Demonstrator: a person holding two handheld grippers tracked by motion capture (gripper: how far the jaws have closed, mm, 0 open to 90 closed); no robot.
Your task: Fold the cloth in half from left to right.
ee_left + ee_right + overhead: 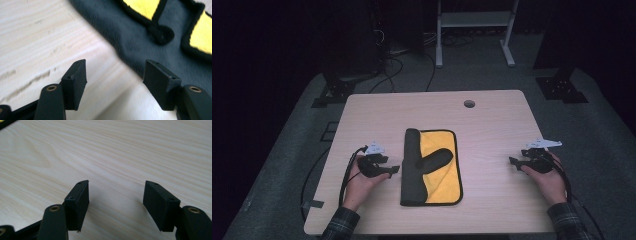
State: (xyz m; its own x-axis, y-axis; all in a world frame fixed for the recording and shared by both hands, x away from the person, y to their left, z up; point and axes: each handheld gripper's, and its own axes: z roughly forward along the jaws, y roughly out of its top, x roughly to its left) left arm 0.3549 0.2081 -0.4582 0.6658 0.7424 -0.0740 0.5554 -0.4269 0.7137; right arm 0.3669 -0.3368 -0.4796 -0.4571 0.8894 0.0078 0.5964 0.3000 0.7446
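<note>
**Cloth folded, claws backing clear**

Pale wooden counter (492, 125) under dim light, dark floor and cables beyond. Yellow-and-grey cloth (432, 167) lying at centre, grey side folded over along its nine o'clock edge, one grey flap flopped across the yellow. Left claw (393, 171) just beside that edge at nine o'clock, jaws apart, gripping nothing. Right claw (513, 162) well apart at three o'clock, jaws apart over bare wood. Risk: snagging the loose grey fold on a careless left-side move, undoing the fold.
</note>
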